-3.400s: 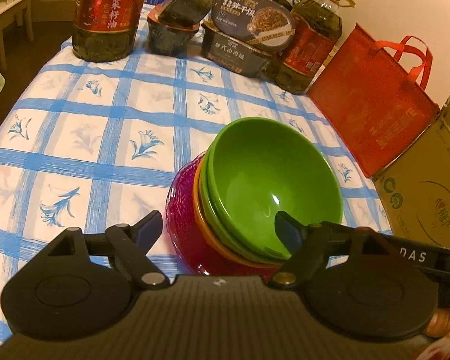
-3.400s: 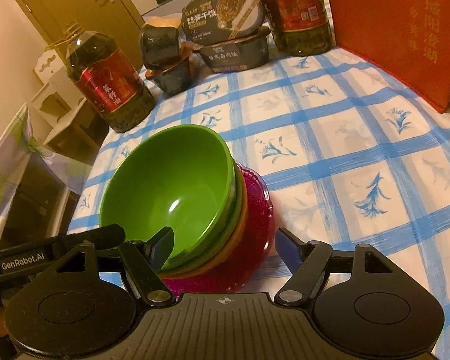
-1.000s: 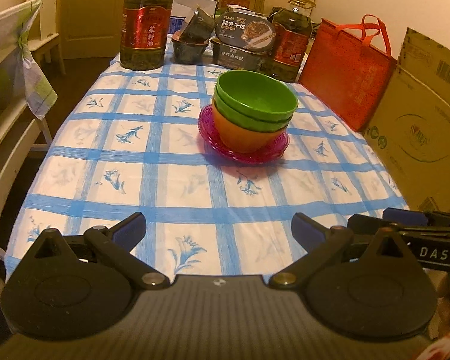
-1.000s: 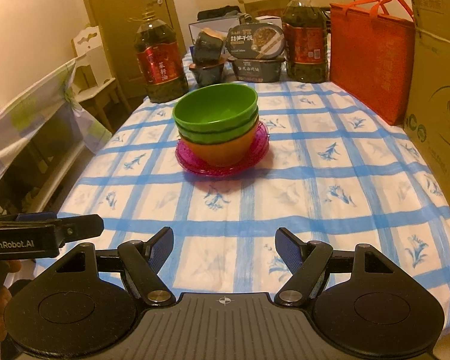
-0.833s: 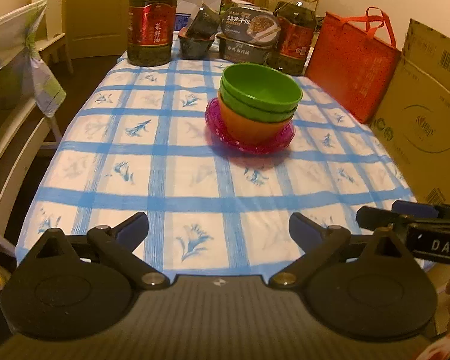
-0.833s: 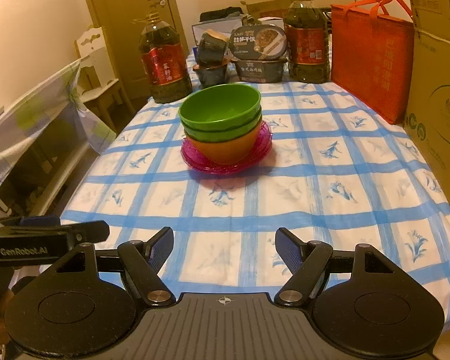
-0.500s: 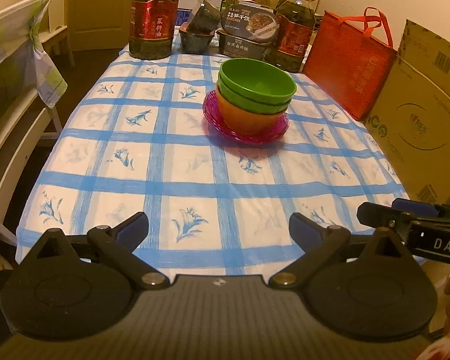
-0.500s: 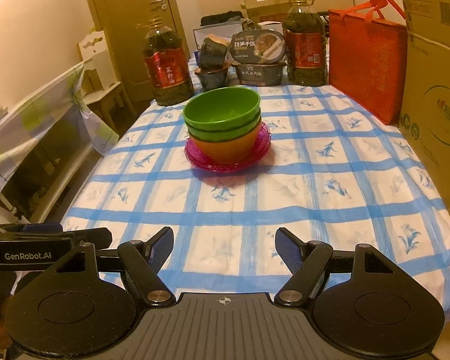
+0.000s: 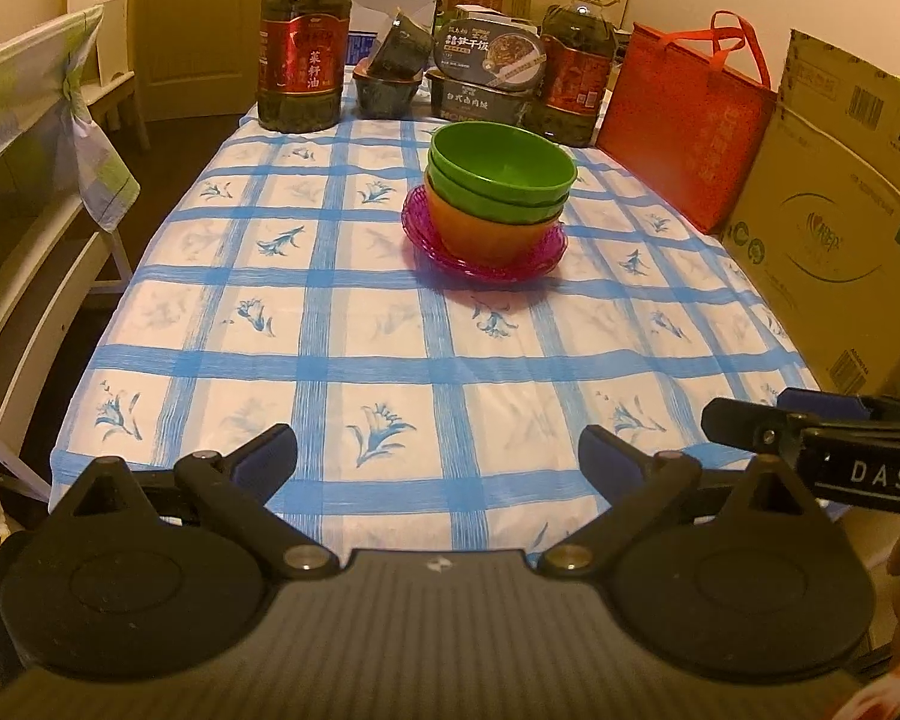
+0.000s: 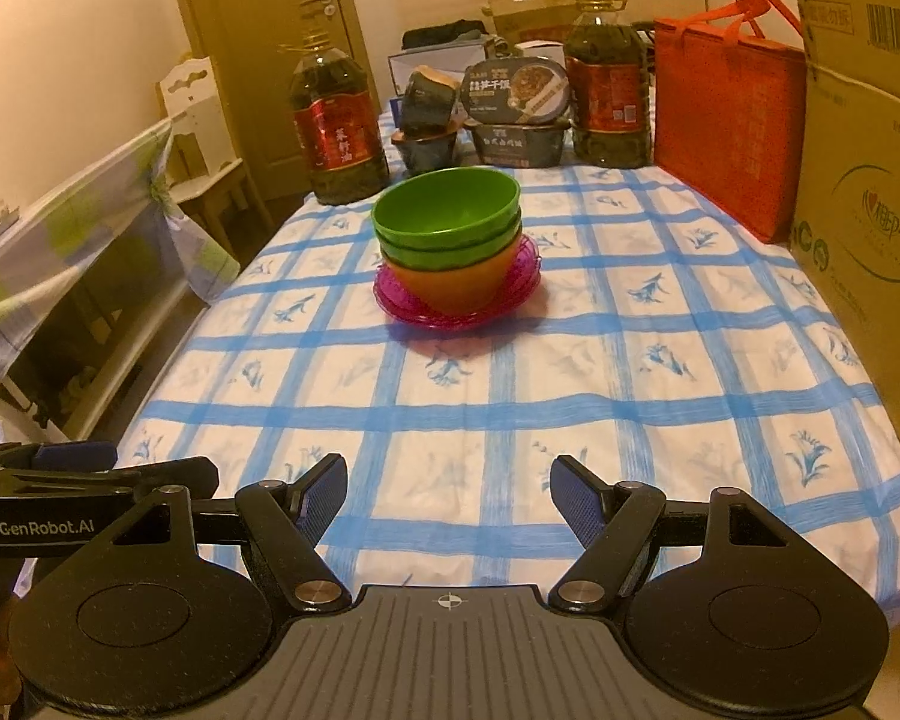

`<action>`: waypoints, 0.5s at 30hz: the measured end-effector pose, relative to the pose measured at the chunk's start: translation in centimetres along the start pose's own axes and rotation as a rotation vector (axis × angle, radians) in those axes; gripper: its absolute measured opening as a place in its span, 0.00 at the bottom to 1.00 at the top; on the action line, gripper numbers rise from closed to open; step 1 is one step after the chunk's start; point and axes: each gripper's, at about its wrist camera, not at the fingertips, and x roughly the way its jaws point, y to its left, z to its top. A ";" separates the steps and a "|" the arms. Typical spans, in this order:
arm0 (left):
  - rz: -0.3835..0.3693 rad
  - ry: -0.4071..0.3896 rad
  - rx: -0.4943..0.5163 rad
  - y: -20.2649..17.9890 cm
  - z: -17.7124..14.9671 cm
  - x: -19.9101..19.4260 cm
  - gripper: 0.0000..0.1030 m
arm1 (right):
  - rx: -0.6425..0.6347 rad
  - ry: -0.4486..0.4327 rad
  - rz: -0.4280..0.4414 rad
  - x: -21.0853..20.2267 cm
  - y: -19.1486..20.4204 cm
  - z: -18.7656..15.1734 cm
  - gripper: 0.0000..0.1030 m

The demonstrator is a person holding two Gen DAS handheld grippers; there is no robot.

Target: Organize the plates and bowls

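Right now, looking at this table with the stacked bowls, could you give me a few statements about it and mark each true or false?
1. Two green plastic bowls sit nested in an orange plastic bowl. True.
2. The bowl stack rests on a blue plate. False: it is a pink translucent plate.
3. The right gripper holds a bowl. False: its jaws are open and empty.
4. A red fabric tote bag stands beside a brown cardboard box. True.
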 end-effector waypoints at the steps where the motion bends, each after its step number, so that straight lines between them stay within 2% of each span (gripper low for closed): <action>1: 0.000 -0.001 0.002 0.0 0.0 0.0 0.97 | -0.002 0.001 0.000 0.0 0.0 -0.1 0.72; 15: -0.001 -0.006 0.003 0.0 -0.1 -0.2 0.97 | -0.006 0.001 -0.004 -0.1 0.1 -0.2 0.72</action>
